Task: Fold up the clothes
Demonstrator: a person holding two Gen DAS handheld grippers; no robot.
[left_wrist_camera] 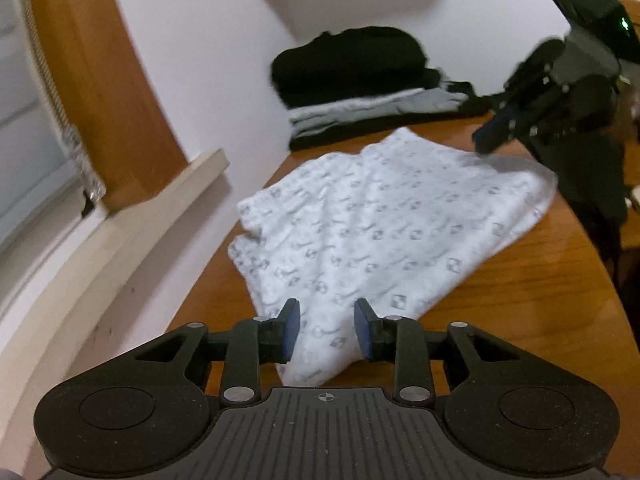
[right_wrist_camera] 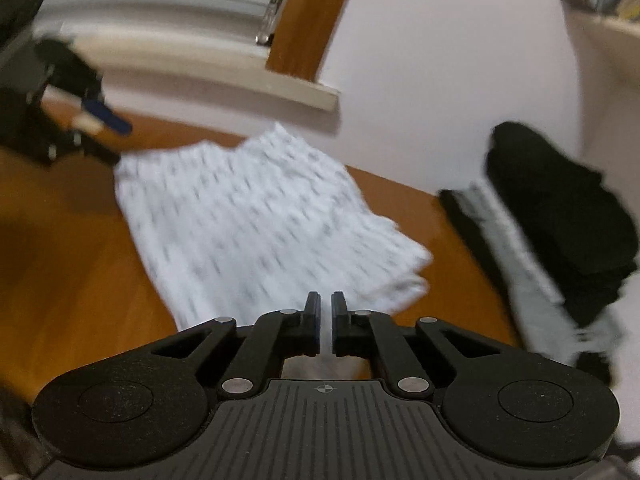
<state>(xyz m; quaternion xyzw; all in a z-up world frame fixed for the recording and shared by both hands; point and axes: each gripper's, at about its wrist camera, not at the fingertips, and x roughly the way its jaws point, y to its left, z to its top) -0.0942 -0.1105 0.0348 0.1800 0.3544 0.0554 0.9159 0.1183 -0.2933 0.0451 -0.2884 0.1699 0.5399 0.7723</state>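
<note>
**Both grippers over the patterned white garment**

The left gripper point(left_wrist_camera: 327, 328) has its jaws spread wide, nothing pinched, over the near corner of the white garment point(left_wrist_camera: 384, 224) lying on the wooden table point(left_wrist_camera: 540, 300). The right gripper point(right_wrist_camera: 325, 322) is nearly closed with a thin gap; can't tell whether it's pinching cloth. A folded stack point(left_wrist_camera: 360, 88) sits behind.

Motion blur smears the white printed garment point(right_wrist_camera: 260, 220) and folded stack point(right_wrist_camera: 560, 232) in the right wrist view; the left gripper point(right_wrist_camera: 108, 120) is cut by the edge.
</note>
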